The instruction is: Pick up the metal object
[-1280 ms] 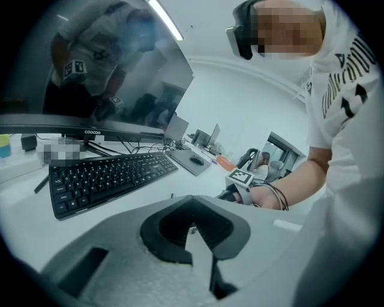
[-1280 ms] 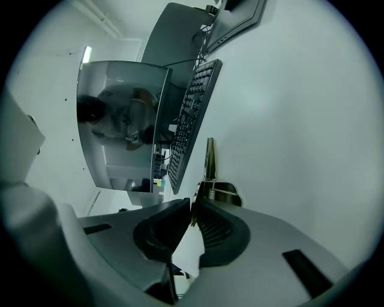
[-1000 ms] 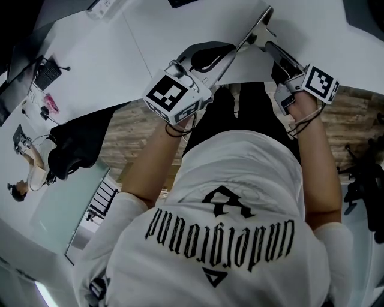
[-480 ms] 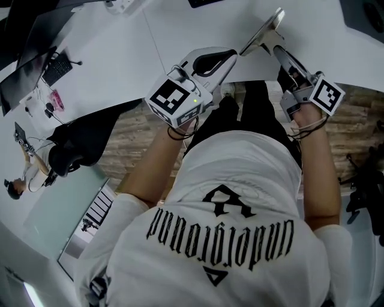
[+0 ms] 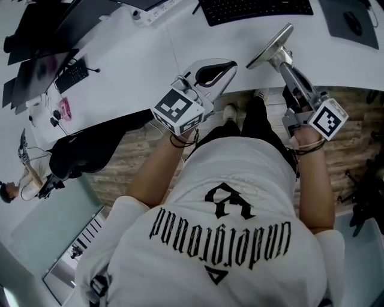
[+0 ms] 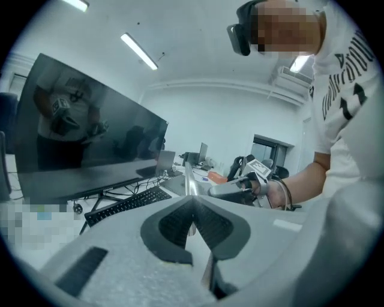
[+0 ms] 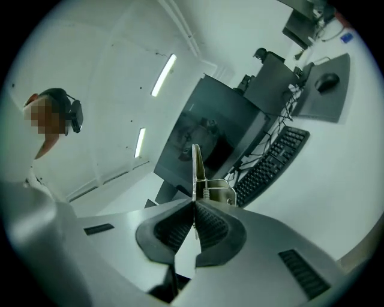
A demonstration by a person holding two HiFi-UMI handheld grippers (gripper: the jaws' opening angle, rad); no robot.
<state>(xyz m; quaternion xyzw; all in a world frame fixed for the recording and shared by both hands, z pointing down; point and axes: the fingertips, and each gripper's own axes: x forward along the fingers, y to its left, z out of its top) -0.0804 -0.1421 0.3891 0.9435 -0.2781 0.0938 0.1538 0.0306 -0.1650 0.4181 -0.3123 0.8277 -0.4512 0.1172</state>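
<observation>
The metal object (image 5: 271, 47) is a thin flat plate with a small spring bracket, held in the air over the white table's (image 5: 138, 66) front edge. My right gripper (image 5: 282, 60) is shut on it near the bracket; in the right gripper view the plate (image 7: 195, 174) stands edge-on between the closed pads. My left gripper (image 5: 231, 63) meets the plate's left end. In the left gripper view its pads are closed with the metal strip (image 6: 188, 178) rising from between them. The right gripper (image 6: 219, 192) shows just beyond.
A black keyboard (image 5: 255, 9) and a dark mouse pad (image 5: 351, 18) lie on the table behind the object. A large dark monitor (image 6: 90, 138) stands at the left. A black chair (image 5: 84, 153) sits on the wood floor to my left.
Both grippers have risen together with the metal object between them, and both have rolled somewhat. The keyboard and more of the table's far side have come into the head view.
</observation>
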